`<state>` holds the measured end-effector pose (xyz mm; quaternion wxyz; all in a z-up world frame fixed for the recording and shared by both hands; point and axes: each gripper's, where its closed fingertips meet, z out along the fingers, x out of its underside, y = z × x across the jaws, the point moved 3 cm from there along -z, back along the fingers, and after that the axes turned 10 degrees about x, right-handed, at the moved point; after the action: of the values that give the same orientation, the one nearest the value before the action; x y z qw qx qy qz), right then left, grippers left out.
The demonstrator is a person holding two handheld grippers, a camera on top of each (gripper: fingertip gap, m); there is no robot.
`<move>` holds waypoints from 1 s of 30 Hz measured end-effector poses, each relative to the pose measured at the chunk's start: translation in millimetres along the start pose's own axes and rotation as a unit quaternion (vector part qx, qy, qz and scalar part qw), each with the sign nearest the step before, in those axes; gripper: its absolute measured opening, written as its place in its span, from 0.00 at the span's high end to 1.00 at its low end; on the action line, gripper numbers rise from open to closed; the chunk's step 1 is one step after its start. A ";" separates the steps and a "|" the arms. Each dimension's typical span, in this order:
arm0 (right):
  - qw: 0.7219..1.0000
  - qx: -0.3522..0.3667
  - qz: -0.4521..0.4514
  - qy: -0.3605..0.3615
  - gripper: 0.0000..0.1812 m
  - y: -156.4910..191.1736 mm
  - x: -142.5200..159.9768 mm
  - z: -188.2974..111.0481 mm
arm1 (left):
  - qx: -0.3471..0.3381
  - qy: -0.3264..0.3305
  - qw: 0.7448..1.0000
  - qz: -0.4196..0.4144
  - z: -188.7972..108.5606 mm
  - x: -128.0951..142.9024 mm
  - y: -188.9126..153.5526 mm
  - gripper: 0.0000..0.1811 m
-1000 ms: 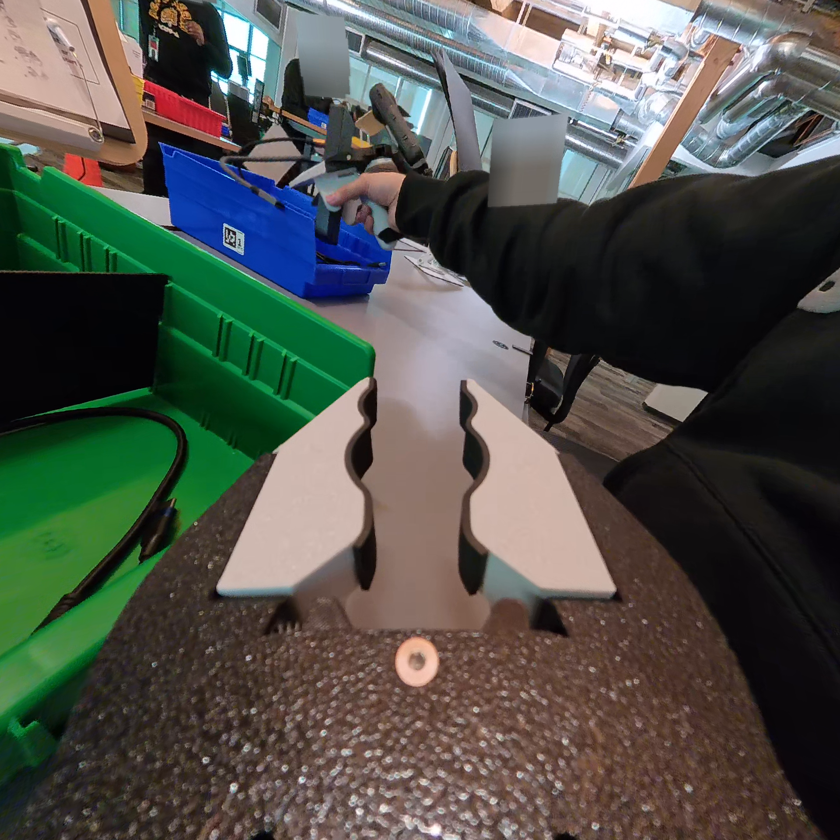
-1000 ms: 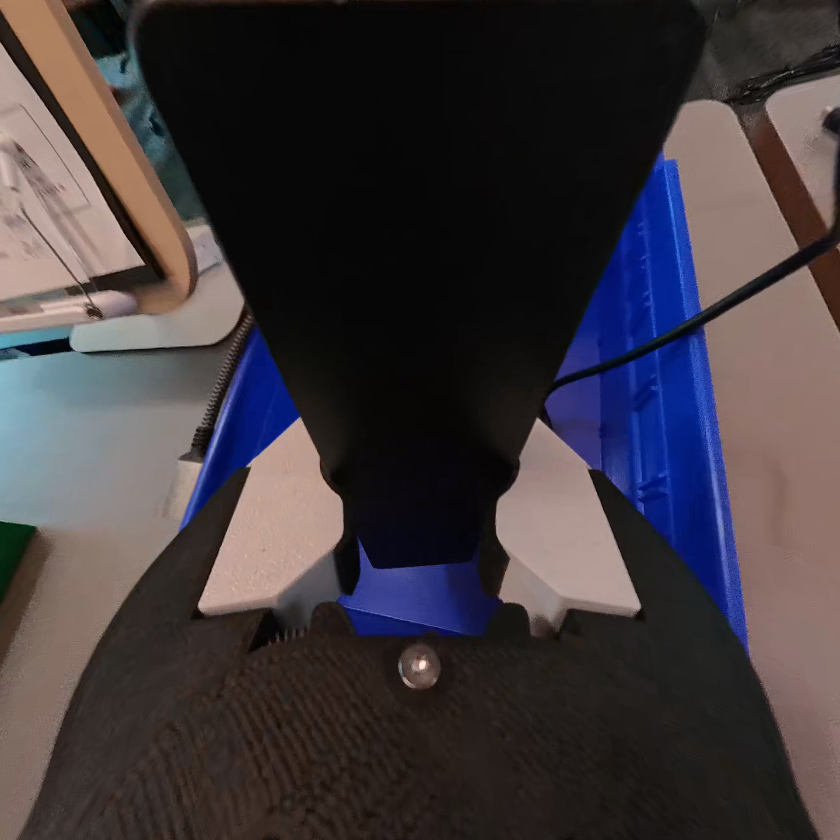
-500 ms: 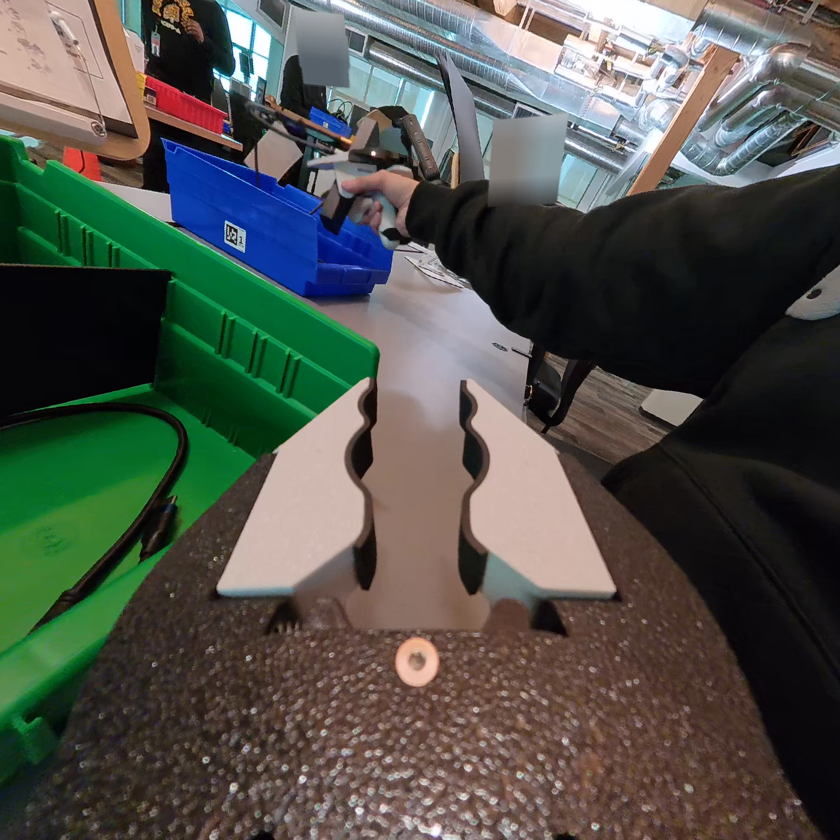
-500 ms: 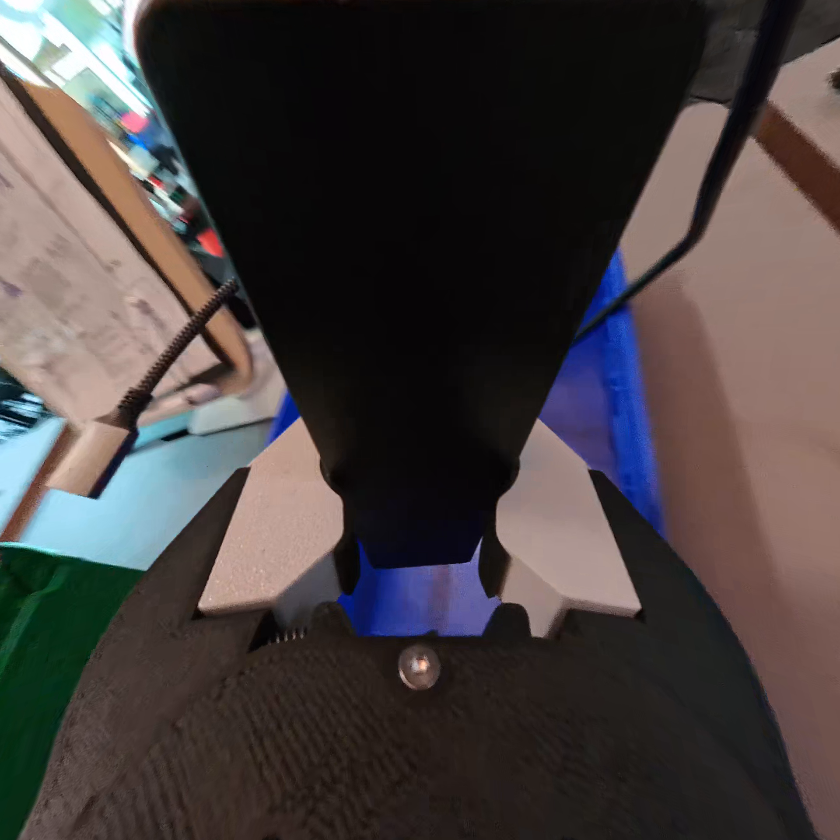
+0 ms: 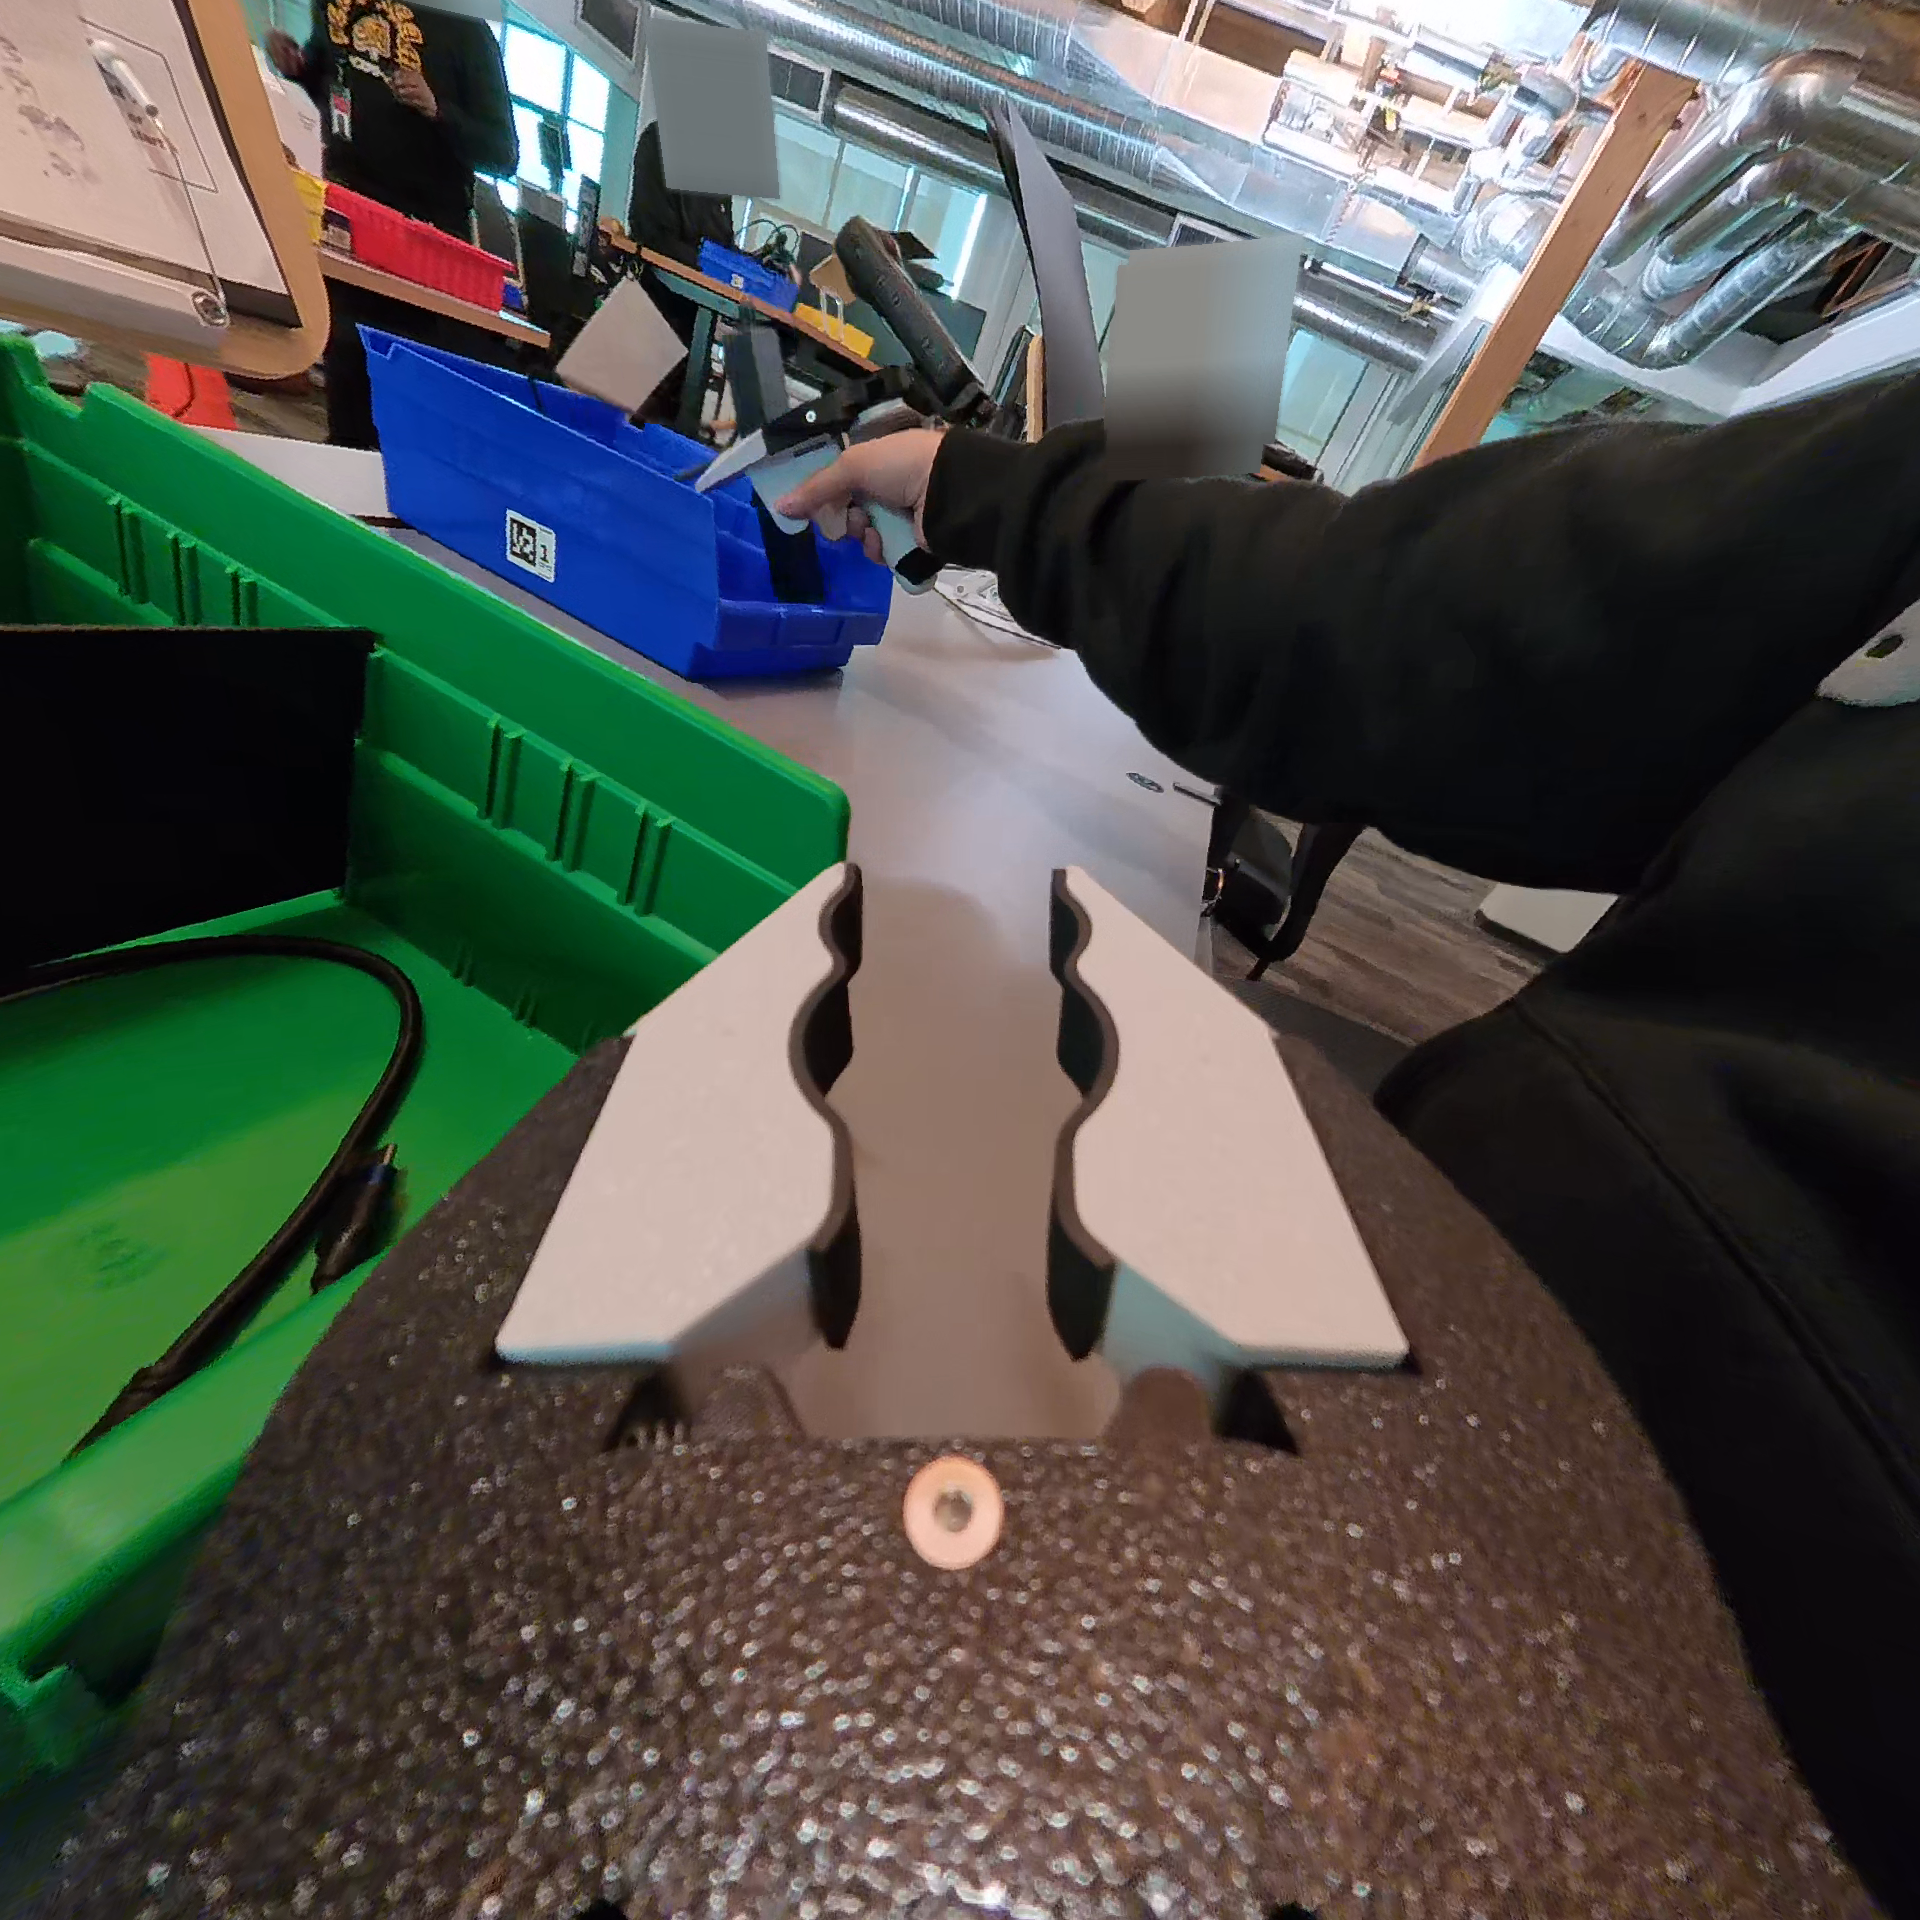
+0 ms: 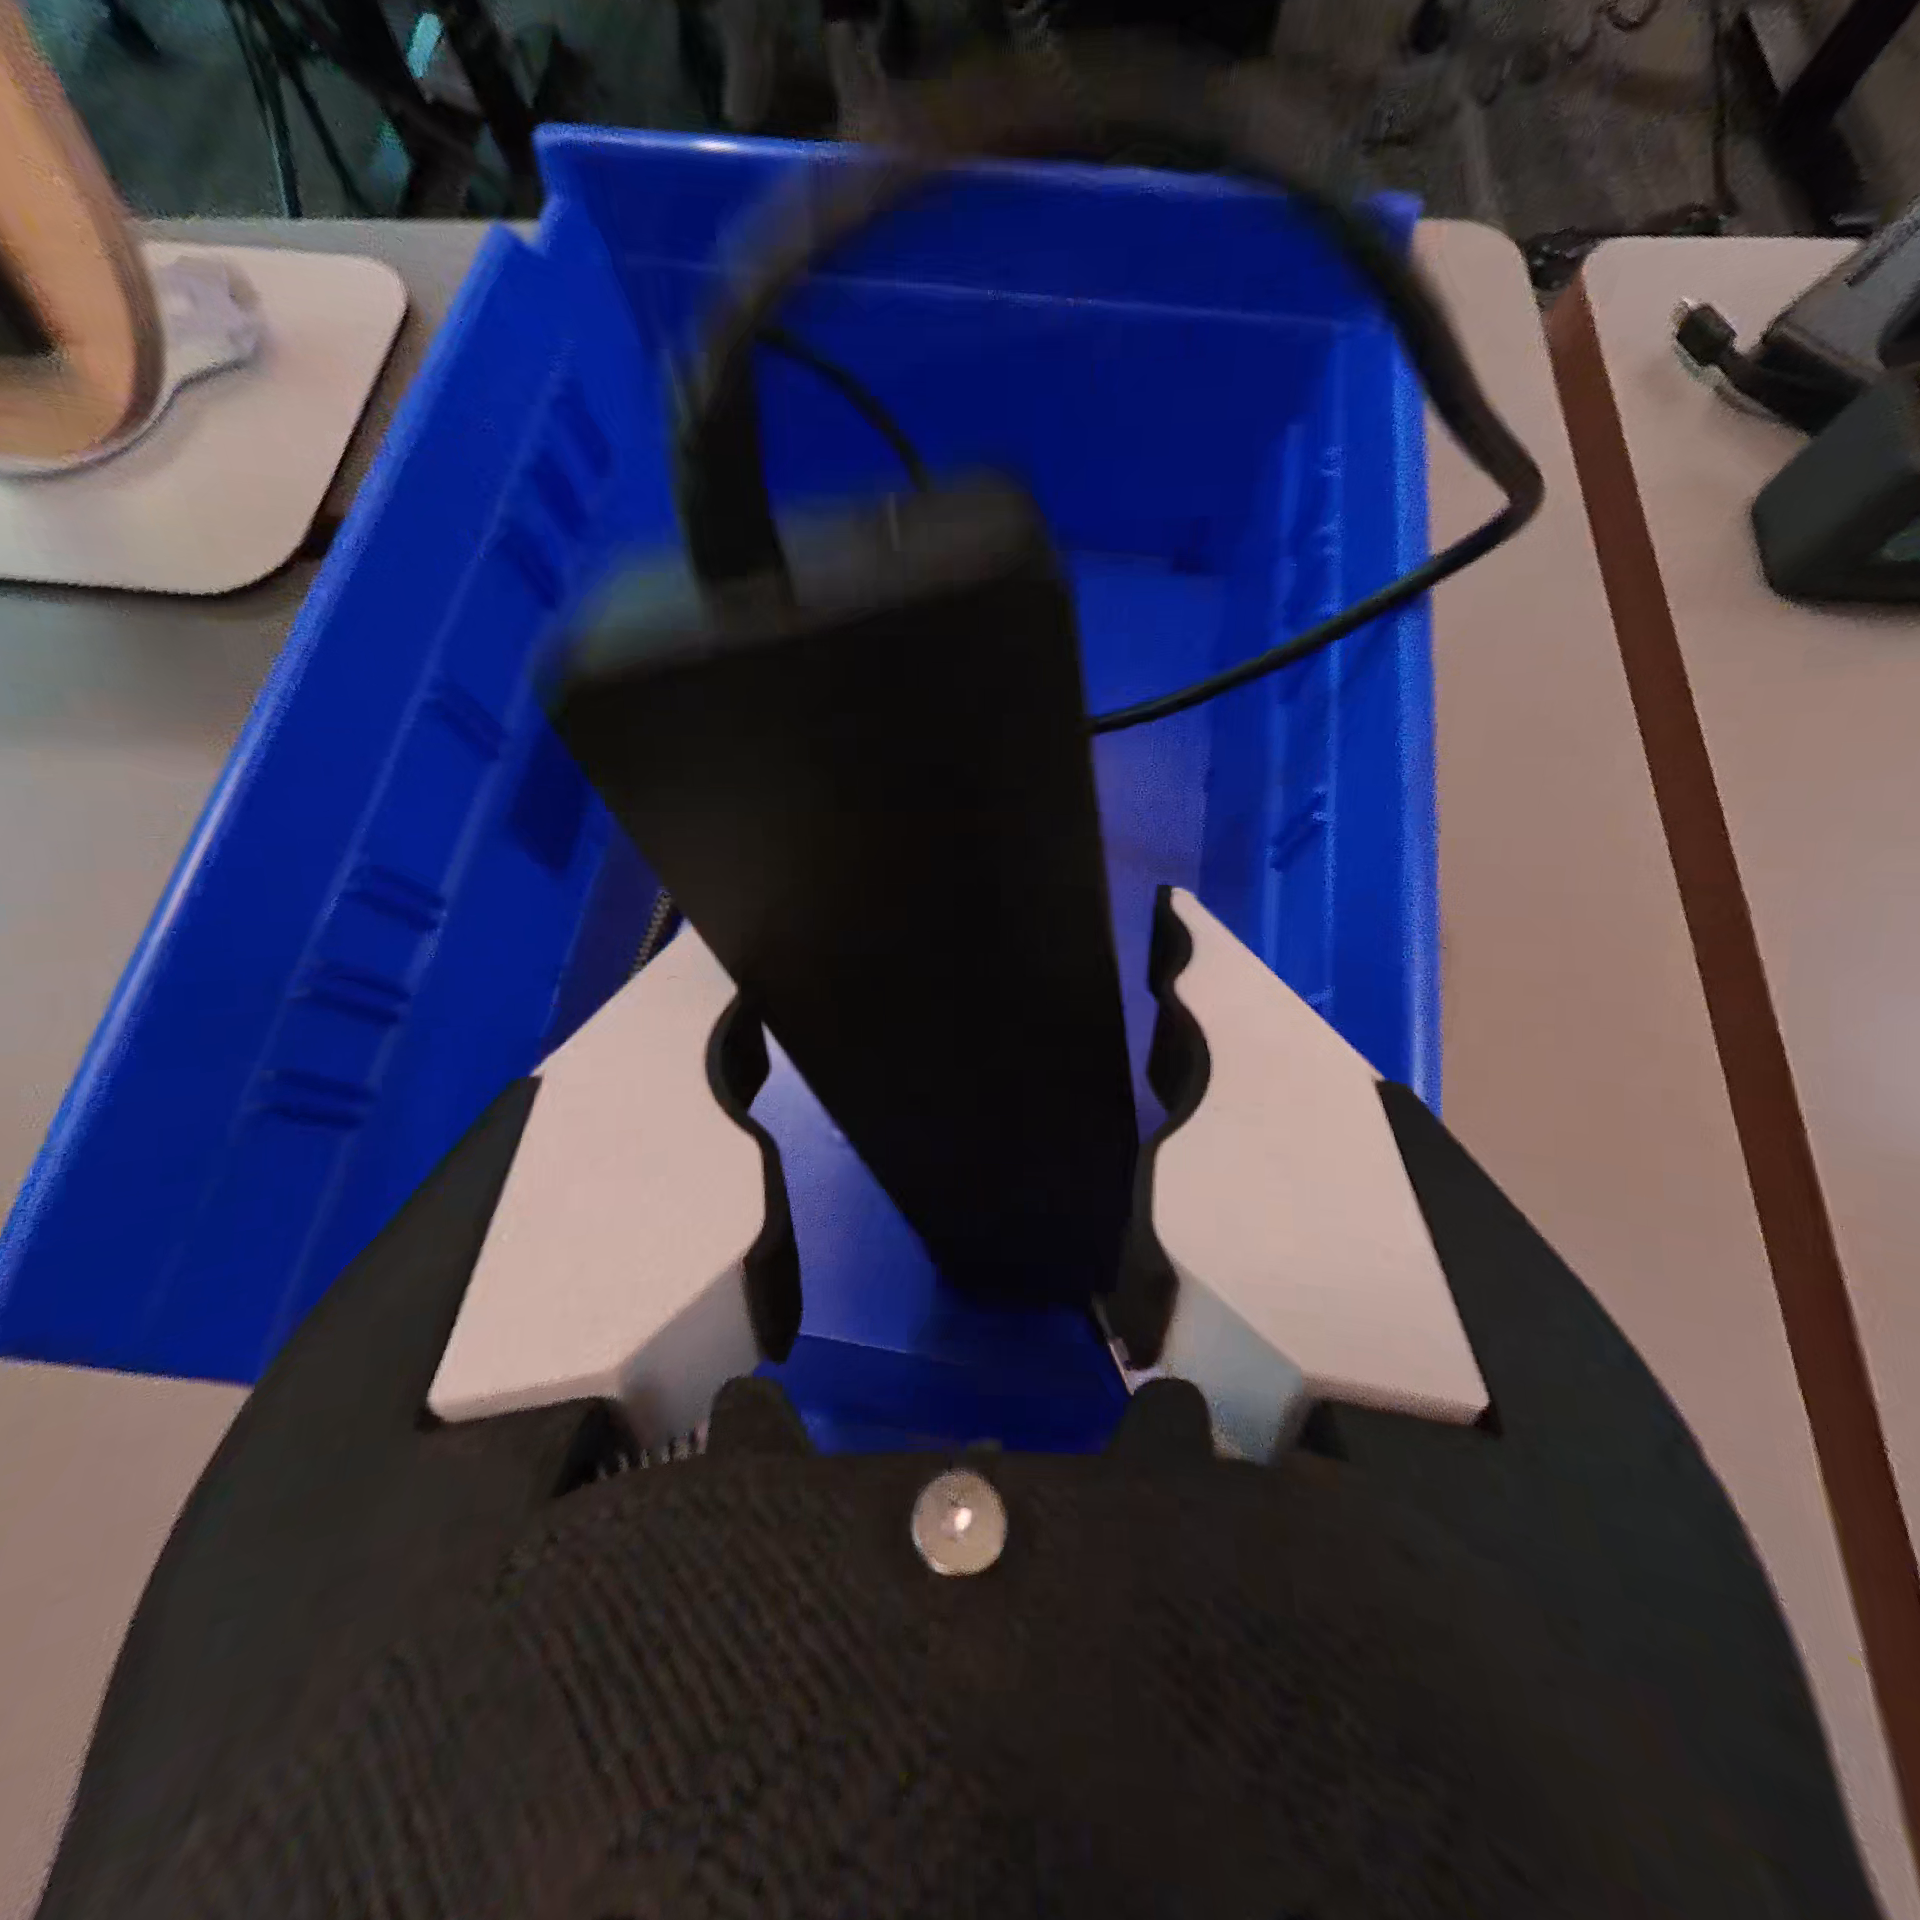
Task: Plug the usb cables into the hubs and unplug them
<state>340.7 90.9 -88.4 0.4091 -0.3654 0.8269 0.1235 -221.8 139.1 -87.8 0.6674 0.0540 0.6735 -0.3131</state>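
Left gripper (image 5: 954, 1117): fingers parted, empty, beside the green bin (image 5: 582, 790).
Right gripper (image 6: 961, 1127): fingers spread wide, black hub (image 6: 883, 883) leaning against the right one, over the blue bin (image 6: 312, 883).

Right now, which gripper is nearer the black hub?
Right. The right gripper is open over the blue bin, and the hub lies between its fingers. The left gripper is open and empty beside the green bin, well away.
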 end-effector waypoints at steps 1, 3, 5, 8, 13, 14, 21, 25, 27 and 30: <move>1.000 -0.001 -0.016 0.004 0.56 3.4 0.0 -1.6 | -0.003 0.001 1.000 0.006 -0.2 -0.9 -0.8 0.81; 0.999 0.002 -0.038 0.009 0.54 6.9 -1.3 -7.0 | -0.009 -0.003 1.000 0.016 -1.8 -6.4 -3.7 0.81; 0.999 0.009 -0.041 0.005 0.52 8.5 -4.2 -16.0 | -0.018 -0.007 0.999 0.026 -5.6 -15.5 -6.5 0.82; 0.998 0.019 -0.048 -0.030 0.45 16.5 -10.2 -44.2 | -0.059 -0.001 0.997 0.051 -15.7 -31.7 -5.0 0.82; 0.984 -0.089 -0.072 -0.139 0.43 88.2 -0.1 -117.2 | -0.176 0.078 0.973 0.128 -35.4 -64.4 18.8 0.83; 0.977 -0.123 -0.081 -0.152 0.43 108.1 7.5 -130.3 | -0.193 0.111 0.964 0.143 -37.1 -71.9 26.3 0.83; 0.925 -0.291 -0.134 -0.203 0.43 215.4 66.6 -179.4 | -0.218 0.428 0.841 0.248 -23.1 -119.1 133.5 0.77; 0.916 -0.302 -0.165 -0.208 0.42 228.1 71.8 -185.6 | -0.175 0.568 0.772 0.224 -9.7 -102.8 202.5 0.72; 0.917 -0.284 -0.166 -0.228 0.42 219.7 67.4 -188.7 | -0.165 0.621 0.736 0.214 -6.7 -88.3 230.6 0.71; 0.910 -0.311 -0.145 -0.235 0.44 210.9 66.1 -195.5 | -0.159 0.669 0.694 0.214 -1.1 -67.7 265.7 0.70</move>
<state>51.0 107.4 -34.9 0.4709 -0.5500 0.5649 0.3959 -85.4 375.0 -117.6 0.0884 0.2844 0.9521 0.0690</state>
